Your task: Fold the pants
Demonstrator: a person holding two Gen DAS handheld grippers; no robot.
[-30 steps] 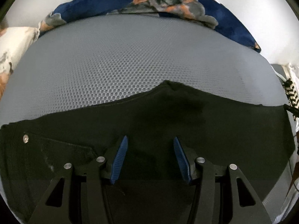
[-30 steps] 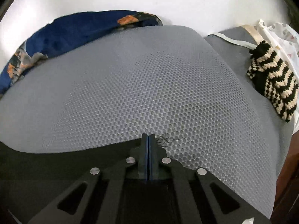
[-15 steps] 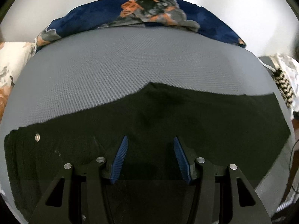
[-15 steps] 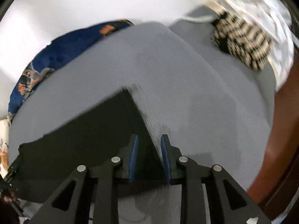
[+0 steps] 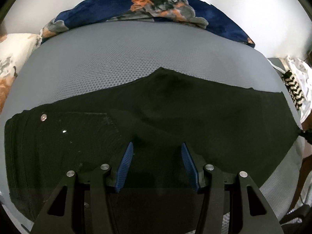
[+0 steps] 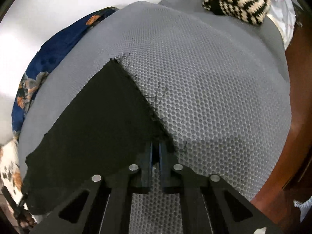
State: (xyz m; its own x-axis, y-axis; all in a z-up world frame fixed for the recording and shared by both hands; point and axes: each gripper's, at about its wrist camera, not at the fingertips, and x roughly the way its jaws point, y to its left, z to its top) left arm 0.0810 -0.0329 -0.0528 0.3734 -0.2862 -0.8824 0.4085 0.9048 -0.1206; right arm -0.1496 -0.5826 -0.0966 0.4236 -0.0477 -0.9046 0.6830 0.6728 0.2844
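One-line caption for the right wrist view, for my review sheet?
Right gripper pinches the frayed hem of black pants lying on a grey mesh mattress, striped knit item beyond.

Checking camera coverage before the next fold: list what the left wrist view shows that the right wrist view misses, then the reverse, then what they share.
Left wrist only: the waist end of the black pants with its metal button, and the left gripper, open above the cloth.

Right wrist only: the frayed hem, the right gripper shut on it, and brown wood.

Both: the grey mesh surface, blue patterned blanket, striped knit item.
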